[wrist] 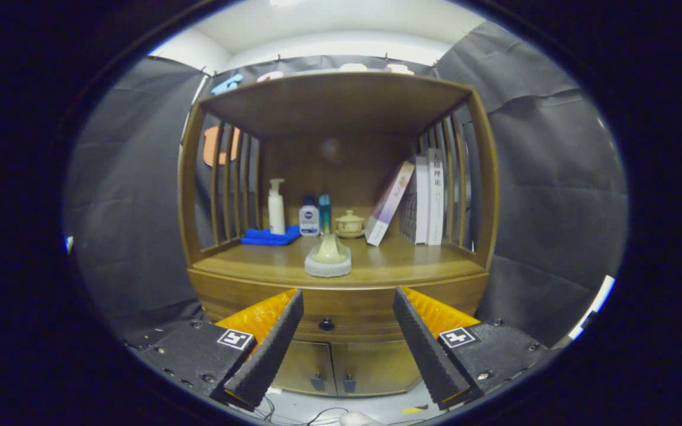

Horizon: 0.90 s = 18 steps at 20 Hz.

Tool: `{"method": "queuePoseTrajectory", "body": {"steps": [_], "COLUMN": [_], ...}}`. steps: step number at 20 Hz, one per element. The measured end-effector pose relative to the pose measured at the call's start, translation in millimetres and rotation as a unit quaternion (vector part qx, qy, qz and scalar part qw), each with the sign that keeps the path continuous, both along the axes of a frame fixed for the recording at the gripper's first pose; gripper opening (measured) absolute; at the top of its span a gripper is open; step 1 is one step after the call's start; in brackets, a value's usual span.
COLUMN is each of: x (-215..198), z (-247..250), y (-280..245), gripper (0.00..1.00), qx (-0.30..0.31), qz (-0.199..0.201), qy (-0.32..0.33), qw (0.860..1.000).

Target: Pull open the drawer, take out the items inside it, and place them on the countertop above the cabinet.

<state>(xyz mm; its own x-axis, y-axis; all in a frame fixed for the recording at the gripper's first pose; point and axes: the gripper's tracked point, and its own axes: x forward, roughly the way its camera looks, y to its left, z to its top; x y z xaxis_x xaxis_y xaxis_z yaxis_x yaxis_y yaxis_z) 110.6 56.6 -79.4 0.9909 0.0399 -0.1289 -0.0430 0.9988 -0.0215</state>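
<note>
A wooden cabinet stands ahead with its drawer [341, 316] closed; a small dark knob [326, 324] sits on the drawer front. My gripper [347, 307] is open, some way short of the cabinet, and the knob shows between its fingers, nearer the left one. Nothing is held. The countertop [412, 260] lies just above the drawer. A pale green lidded piece on a grey round pad [328, 255] rests at the countertop's front middle. The drawer's contents are hidden.
Further back on the countertop are a blue cloth [270, 236], a white pump bottle [276, 207], two small bottles [309, 218], a small lidded pot [350, 225] and books [427, 198] leaning at right. Two lower doors [332, 367] sit under the drawer. Cables lie on the floor.
</note>
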Motion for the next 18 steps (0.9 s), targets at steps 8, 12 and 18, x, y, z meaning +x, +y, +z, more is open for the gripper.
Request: {"method": "queuePoseTrajectory", "body": {"steps": [8,12,18], "x": [-91,-112,-117], "z": [64,76,80], "y": [-51,-85,-100], "gripper": [0.99,0.99,0.99], "qx": [0.032,0.042,0.066], "qz": [-0.011,-0.023,-0.02], "qy": [-0.056,-0.08,-0.084], "qw": [0.998,0.996,0.994]}}
